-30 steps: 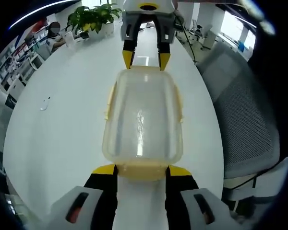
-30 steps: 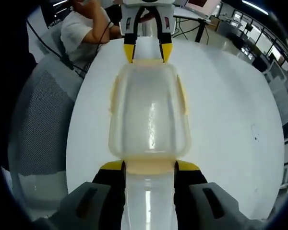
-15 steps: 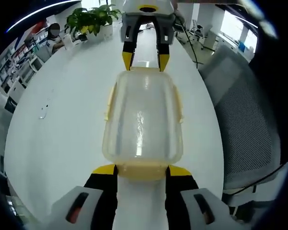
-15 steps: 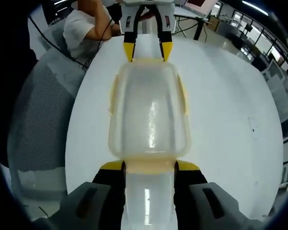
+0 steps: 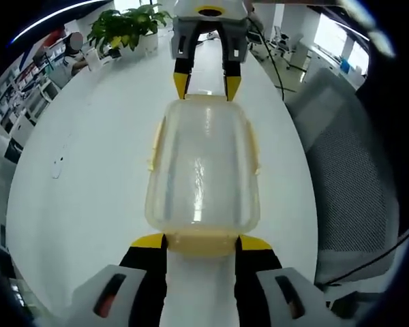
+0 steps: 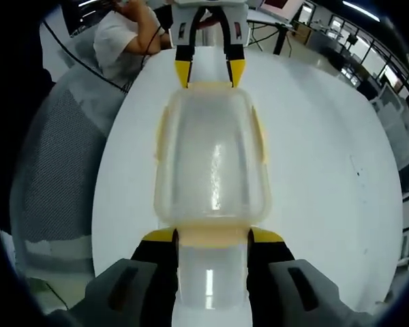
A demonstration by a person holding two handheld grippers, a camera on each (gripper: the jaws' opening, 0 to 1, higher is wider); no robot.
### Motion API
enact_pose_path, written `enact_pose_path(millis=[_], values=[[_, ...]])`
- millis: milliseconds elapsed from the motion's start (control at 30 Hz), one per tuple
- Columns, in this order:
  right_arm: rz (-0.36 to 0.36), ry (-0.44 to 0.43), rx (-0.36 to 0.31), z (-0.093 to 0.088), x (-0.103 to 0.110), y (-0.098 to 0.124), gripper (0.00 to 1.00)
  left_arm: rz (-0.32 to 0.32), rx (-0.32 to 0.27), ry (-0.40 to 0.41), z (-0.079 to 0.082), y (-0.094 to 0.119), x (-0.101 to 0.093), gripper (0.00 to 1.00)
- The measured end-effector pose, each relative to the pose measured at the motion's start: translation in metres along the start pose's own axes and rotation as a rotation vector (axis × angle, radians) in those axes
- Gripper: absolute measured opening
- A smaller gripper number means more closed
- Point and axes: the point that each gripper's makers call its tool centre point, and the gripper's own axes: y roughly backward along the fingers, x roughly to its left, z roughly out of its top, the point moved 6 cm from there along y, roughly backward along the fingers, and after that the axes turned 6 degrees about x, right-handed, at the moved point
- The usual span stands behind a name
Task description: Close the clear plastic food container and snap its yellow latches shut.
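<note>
While a grey mesh chair (image 5: pixel 347 163) flanks it, the white table (image 5: pixel 88 157) bears the container (image 5: pixel 203 170).

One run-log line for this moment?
container: lid on | left gripper: jaws at near end | right gripper: jaws at far end

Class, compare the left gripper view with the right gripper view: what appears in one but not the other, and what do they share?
Left gripper view alone: a potted plant at the table's far end. Right gripper view alone: a seated person in a white shirt. Shared: the clear container on the white table, its yellow end latches between the jaws of the left gripper and the right gripper, and a grey mesh chair.
</note>
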Motion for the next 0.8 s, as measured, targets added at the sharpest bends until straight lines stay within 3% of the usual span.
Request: enact_pose_path(millis=[800], values=[[0.001,0.018,0.017,-0.056,-0.005,0.014,0.36,-0.011,-0.009,0.009,0.053,-0.023,0.0,0.33]])
